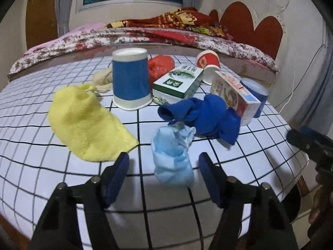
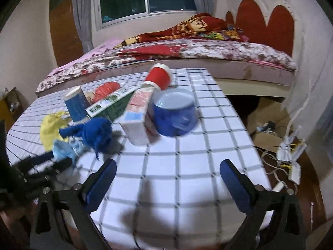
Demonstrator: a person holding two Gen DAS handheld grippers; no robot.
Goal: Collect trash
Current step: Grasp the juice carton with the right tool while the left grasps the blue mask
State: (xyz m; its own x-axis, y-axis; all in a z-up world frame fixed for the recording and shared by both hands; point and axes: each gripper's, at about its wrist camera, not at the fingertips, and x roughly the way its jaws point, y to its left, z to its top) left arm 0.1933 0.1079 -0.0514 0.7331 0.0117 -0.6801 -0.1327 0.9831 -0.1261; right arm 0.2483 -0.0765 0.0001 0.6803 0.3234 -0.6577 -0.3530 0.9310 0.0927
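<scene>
Left tool (image 1: 163,169) tilts down, pads seemingly clear of the light-blue wad (image 1: 171,158).

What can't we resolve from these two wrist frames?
- Trash bin: in neither view, so the drop-off spot is unknown.
- Cream cloth: left wrist view, partly hidden behind the upside-down blue cup.
- Red cup: right wrist view, motion-blurred.
- Green box: print too small to read.

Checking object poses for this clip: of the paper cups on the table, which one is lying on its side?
The red paper cup at the far side, tipped against the boxes. The blue paper cup stands upside down.
</scene>
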